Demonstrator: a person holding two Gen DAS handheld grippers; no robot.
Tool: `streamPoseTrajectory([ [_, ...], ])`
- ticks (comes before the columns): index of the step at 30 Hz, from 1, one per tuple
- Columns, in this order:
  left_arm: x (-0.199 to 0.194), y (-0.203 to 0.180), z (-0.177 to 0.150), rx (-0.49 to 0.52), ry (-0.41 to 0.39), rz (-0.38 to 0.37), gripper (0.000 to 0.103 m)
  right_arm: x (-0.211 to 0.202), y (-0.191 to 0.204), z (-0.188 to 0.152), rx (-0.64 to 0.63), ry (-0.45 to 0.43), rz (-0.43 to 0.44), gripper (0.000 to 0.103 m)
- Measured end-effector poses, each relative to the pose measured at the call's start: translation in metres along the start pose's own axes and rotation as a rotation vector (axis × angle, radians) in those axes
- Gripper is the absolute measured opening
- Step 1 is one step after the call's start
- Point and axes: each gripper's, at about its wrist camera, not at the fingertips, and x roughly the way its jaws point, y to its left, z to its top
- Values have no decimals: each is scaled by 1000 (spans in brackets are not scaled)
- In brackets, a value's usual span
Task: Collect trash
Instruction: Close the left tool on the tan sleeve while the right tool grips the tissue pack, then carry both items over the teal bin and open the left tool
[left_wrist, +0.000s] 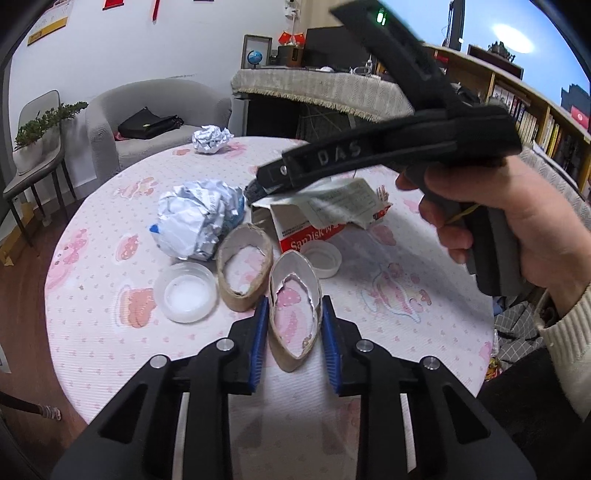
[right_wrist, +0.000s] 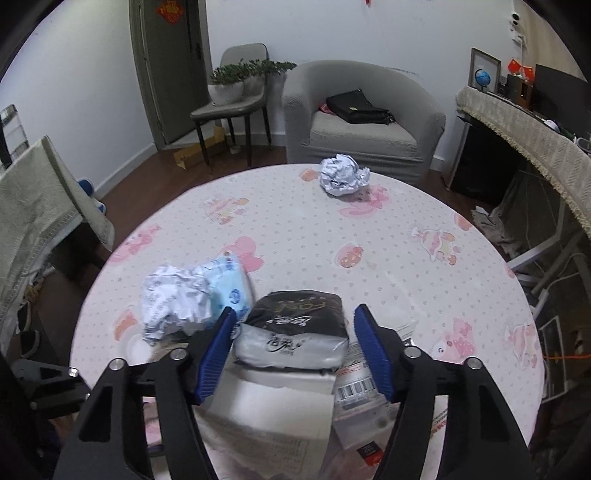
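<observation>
The left gripper (left_wrist: 293, 325) is closed on a squashed cardboard ring (left_wrist: 293, 314) standing on the round table (left_wrist: 424, 332). Its blue pads press both sides. Squeeze harder and the thin ring may fold flat or slip out.

The right gripper (right_wrist: 295, 347) has its jaws part open around a black and silver packet (right_wrist: 295, 328), with gaps on both sides. It could knock the crumpled paper (right_wrist: 173, 302) next to it.

No bin shows. A small plastic lid (left_wrist: 189, 293) looks empty. The torn red box (left_wrist: 314, 229) holds a paper slip.
</observation>
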Motion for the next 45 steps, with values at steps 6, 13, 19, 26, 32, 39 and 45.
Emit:
streamPoseTrajectory([
  [6,-24,11,1,-17,-57,15,30,4,1,2,-2,10,-41,52],
  [13,-63,35,-5,-76,-127,45,30,-16,13,12,-16,-73,-65,52],
  [19,-94,65,-15,-150,-181,129,30,-29,38,24,-30,-141,-19,52],
  [26,-113,102,-45,-218,-136,279,30,-24,94,32,-101,-150,77,52],
  [32,-107,130,-85,-276,-16,372,30,-12,148,28,-188,-121,145,52],
  [39,-102,165,-132,-384,110,426,30,0,203,19,-247,-86,235,52],
  [45,-94,197,-163,-507,169,423,30,19,246,8,-288,-44,276,52],
])
